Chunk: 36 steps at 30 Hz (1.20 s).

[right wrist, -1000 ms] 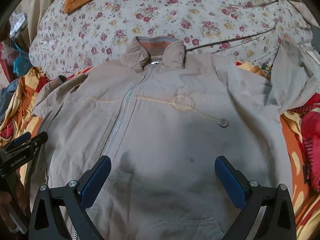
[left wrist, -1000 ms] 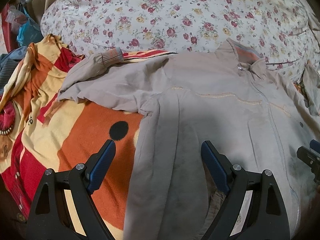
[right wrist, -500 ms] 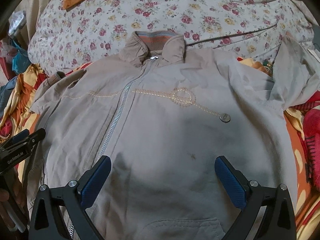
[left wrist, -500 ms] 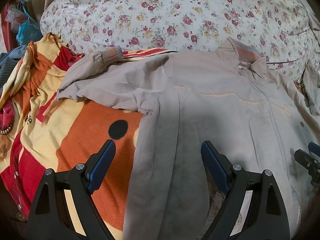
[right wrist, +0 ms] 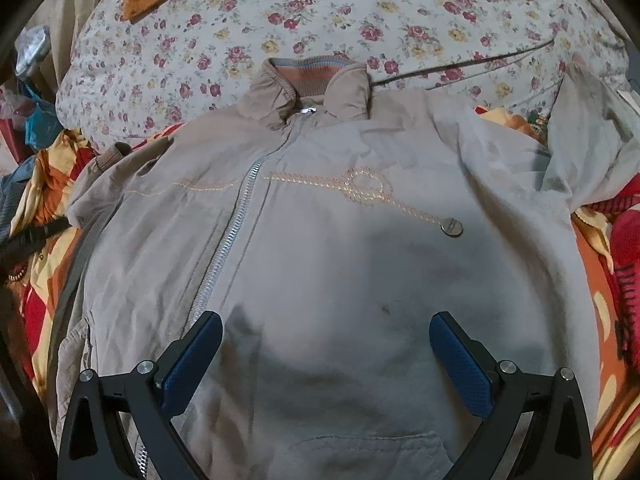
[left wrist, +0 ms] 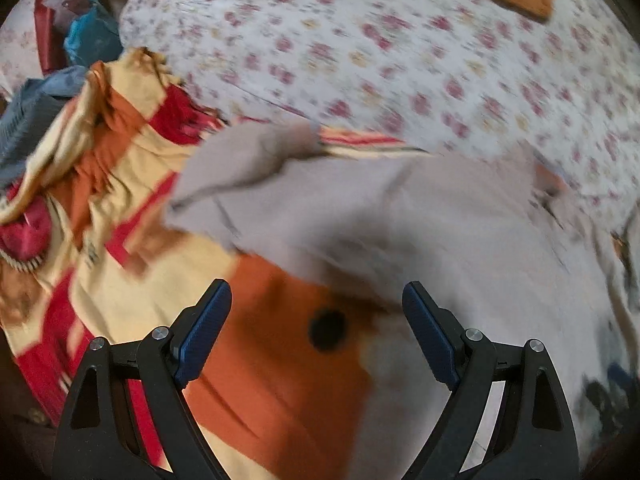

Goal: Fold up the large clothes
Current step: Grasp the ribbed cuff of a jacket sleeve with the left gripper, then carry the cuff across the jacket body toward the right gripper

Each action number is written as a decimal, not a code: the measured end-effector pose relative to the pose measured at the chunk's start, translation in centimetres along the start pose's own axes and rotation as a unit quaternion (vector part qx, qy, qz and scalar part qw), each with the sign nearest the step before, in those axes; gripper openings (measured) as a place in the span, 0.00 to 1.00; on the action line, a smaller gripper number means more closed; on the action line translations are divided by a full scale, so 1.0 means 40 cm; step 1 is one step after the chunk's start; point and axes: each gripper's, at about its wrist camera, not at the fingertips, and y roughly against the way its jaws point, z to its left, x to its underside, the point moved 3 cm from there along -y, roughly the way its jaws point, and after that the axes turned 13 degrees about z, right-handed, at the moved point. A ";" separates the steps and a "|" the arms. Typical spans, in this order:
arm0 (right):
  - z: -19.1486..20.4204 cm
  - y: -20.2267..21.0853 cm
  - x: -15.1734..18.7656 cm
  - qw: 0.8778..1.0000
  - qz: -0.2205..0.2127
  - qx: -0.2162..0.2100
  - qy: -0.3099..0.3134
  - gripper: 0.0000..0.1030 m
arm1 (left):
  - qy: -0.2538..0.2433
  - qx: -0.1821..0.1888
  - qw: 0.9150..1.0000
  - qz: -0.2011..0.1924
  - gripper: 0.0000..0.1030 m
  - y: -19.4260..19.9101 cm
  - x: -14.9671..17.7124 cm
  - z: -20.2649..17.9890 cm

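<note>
A large beige zip jacket [right wrist: 328, 240] lies front up on the bed, collar [right wrist: 312, 88] toward the far side. My right gripper [right wrist: 326, 348] is open and empty, hovering over the jacket's lower front. The left wrist view is blurred; in it the jacket's body [left wrist: 460, 240] and its left sleeve [left wrist: 240, 172] spread out to the left. My left gripper [left wrist: 316, 320] is open and empty above the blanket, just beside the jacket's side edge below the sleeve. The right sleeve [right wrist: 592, 148] lies bent at the far right.
An orange, yellow and red blanket [left wrist: 132, 264] lies under the jacket. A floral quilt [right wrist: 320, 12] is piled behind the collar. Blue and grey clothes and bags [left wrist: 80, 40] sit at the far left.
My left gripper has swung fast to the left, off the jacket's body to over the blanket below the left sleeve. My right gripper has crept slightly forward over the jacket.
</note>
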 end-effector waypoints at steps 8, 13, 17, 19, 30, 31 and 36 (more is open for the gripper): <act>0.001 -0.005 -0.004 1.000 0.002 0.000 0.000 1.00 | 0.005 -0.076 0.997 0.005 0.85 -0.132 -0.148 0.085; 0.006 -0.015 -0.012 1.000 0.007 0.012 0.017 1.00 | -0.006 -0.103 0.995 -0.013 0.85 -0.186 -0.223 0.104; 0.009 -0.023 -0.021 0.999 0.008 0.018 0.029 1.00 | -0.040 -0.138 0.990 -0.012 0.75 -0.238 -0.272 0.094; 0.011 -0.028 -0.025 0.999 0.007 0.022 0.037 1.00 | -0.049 -0.131 0.990 0.002 0.50 -0.271 -0.290 0.096; -0.022 -0.002 -0.026 1.000 -0.010 -0.012 0.001 1.00 | -0.031 0.086 0.996 -0.025 0.10 -0.035 -0.282 0.016; -0.028 0.006 -0.025 1.000 -0.014 -0.019 -0.007 1.00 | -0.036 0.107 0.993 -0.031 0.10 0.003 -0.276 -0.008; -0.049 0.044 -0.022 0.998 -0.035 -0.033 -0.032 1.00 | -0.090 0.204 0.974 -0.043 0.10 0.166 -0.213 -0.201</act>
